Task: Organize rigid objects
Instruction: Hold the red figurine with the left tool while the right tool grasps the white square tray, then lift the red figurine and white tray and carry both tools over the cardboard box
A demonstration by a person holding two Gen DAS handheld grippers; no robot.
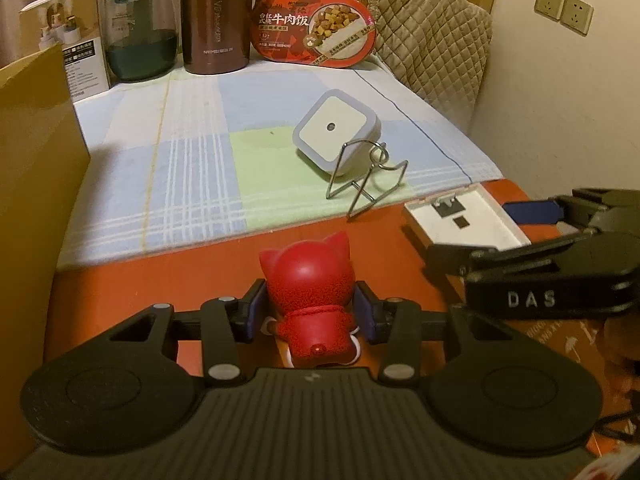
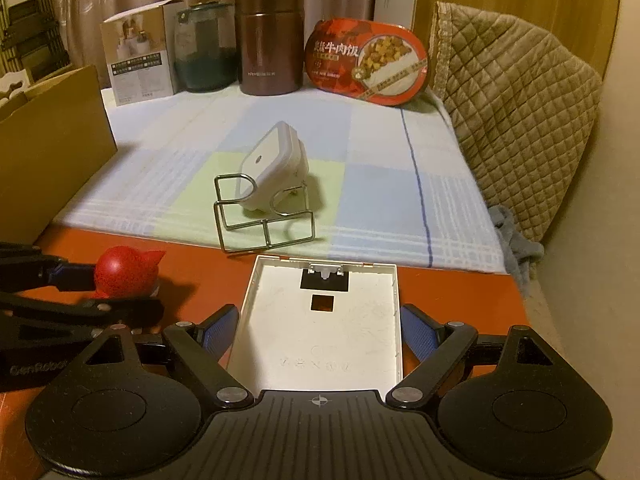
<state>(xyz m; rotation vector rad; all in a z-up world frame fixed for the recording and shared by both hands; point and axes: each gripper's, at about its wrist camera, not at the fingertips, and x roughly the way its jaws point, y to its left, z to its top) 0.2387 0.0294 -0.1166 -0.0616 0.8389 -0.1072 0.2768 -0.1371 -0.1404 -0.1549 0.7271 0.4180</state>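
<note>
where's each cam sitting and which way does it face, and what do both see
Left wrist: on the left gripper, looking forward and down along its fingers, which close on the red figurine; the right gripper enters at right.
Right wrist: on the right gripper, facing the same way, fingers either side of the white tray; the left gripper enters at left.
Shared: figurine, tray, wire stand, white night light, brown flask.
</note>
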